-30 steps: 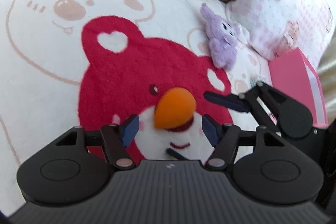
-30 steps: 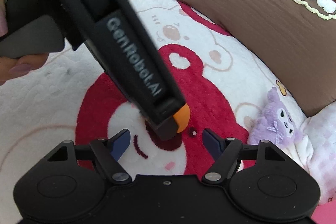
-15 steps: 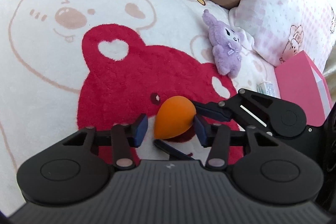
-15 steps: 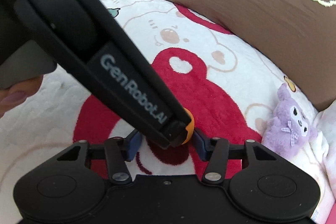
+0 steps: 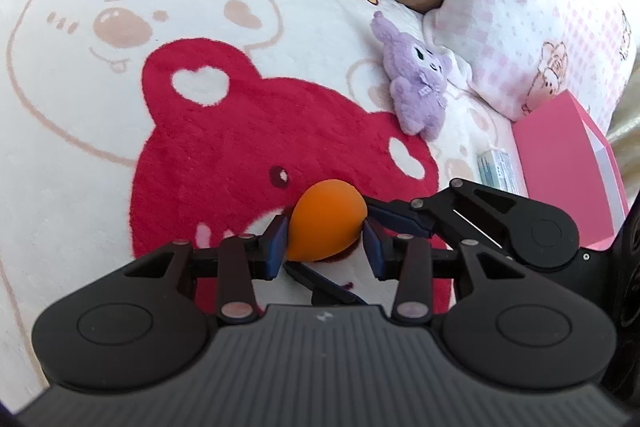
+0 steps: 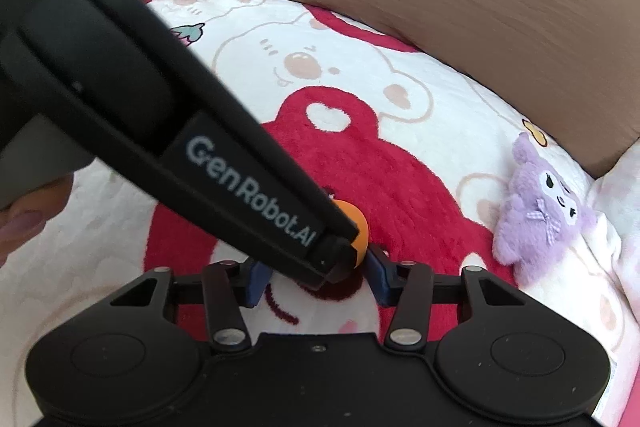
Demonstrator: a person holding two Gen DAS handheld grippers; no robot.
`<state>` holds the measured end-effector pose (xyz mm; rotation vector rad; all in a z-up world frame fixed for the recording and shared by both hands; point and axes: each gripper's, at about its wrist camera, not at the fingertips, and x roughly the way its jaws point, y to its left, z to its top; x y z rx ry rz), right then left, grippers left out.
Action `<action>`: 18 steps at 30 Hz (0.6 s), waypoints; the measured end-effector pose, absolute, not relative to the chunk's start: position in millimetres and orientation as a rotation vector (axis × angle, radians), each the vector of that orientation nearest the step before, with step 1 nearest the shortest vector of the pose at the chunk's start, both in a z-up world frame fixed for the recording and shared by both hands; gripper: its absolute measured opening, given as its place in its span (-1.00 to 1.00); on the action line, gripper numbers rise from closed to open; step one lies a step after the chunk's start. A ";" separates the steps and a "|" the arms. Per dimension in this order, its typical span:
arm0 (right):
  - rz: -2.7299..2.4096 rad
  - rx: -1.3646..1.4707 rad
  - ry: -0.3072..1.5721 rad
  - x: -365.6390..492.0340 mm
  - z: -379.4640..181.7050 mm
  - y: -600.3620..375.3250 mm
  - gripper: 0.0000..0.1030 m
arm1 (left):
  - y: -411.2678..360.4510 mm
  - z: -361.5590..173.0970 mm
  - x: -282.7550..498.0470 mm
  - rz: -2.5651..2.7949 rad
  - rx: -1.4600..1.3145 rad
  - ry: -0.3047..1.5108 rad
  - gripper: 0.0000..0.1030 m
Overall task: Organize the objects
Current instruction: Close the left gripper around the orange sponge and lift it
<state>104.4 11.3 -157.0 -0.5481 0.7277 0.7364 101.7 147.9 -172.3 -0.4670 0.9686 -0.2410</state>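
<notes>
Orange makeup sponge (image 5: pixel 326 225), probably light, soft and squashy, is sitting pinched at its wide belly by left gripper (image 5: pixel 325 247), while right gripper (image 6: pixel 316 277) is closing its jaws around both.

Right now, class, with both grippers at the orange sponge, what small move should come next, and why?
Probably ease the right gripper back. The left gripper has its pads against both sides of the orange sponge, which seems to rest on the blanket, and the right one's fingers crowd that same spot.
</notes>
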 end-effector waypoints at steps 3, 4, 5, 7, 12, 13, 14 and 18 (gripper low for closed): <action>0.728 -0.530 0.741 102.5 -154.6 7.4 0.05 | 142.4 -170.1 100.7 -0.275 -0.444 0.971 -0.22; 0.726 -0.519 0.747 102.0 -153.4 5.5 0.05 | 140.6 -169.5 100.0 -0.281 -0.437 0.972 -0.22; 0.723 -0.511 0.751 100.9 -152.4 3.7 0.06 | 139.2 -169.1 99.2 -0.289 -0.440 0.974 -0.22; 0.718 -0.509 0.756 97.2 -151.2 0.9 0.06 | 137.5 -169.2 98.1 -0.303 -0.447 0.983 -0.22; 0.704 -0.478 0.782 87.6 -144.8 -5.0 0.08 | 130.5 -166.6 94.0 -0.338 -0.438 1.006 -0.22; 0.708 -0.463 0.795 87.2 -142.9 -7.0 0.09 | 128.1 -165.4 92.1 -0.345 -0.432 1.012 -0.22; 0.710 -0.448 0.803 86.7 -140.6 -9.3 0.10 | 124.9 -164.0 90.3 -0.351 -0.423 1.017 -0.22; 0.716 -0.416 0.800 79.7 -130.8 -16.7 0.12 | 113.7 -156.1 82.4 -0.364 -0.373 1.014 -0.22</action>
